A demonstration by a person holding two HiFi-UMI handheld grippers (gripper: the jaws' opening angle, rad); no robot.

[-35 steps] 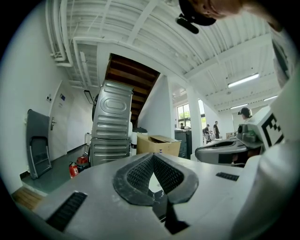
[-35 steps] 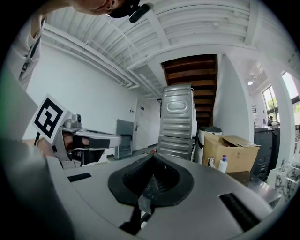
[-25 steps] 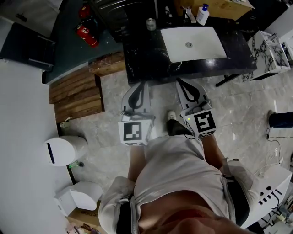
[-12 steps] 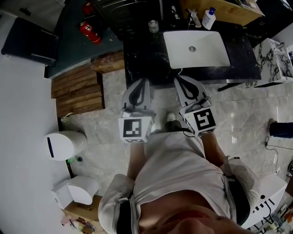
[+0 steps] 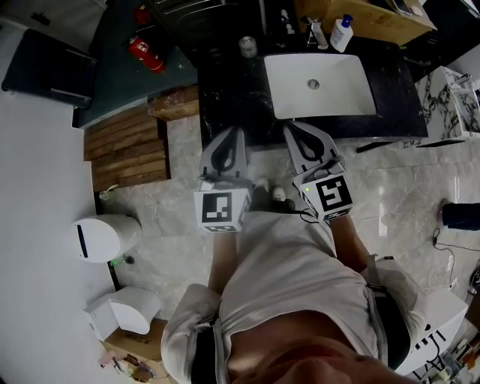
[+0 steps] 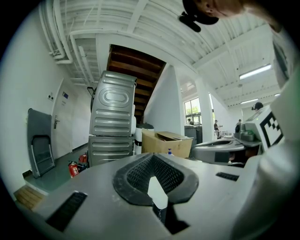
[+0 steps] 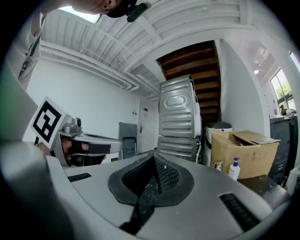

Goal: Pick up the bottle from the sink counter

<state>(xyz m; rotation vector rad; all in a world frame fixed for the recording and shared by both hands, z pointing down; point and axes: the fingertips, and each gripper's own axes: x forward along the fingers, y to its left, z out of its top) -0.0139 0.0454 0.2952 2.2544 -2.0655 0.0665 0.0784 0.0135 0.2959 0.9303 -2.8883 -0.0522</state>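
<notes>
Counter (image 5: pixel 225 101) near edge open, with a bare strip left of the sink basin (image 5: pixel 319 84). Far edge crowded: jar (image 5: pixel 247 46), bottle (image 5: pixel 342 33), cardboard box (image 5: pixel 375 13) behind.

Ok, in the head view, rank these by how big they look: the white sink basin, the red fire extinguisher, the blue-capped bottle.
1. The sink basin, clearly largest.
2 and 3. The fire extinguisher and the bottle look about alike. The extinguisher lies lower, on the floor, farther from the camera, so I won't rank them.
</notes>
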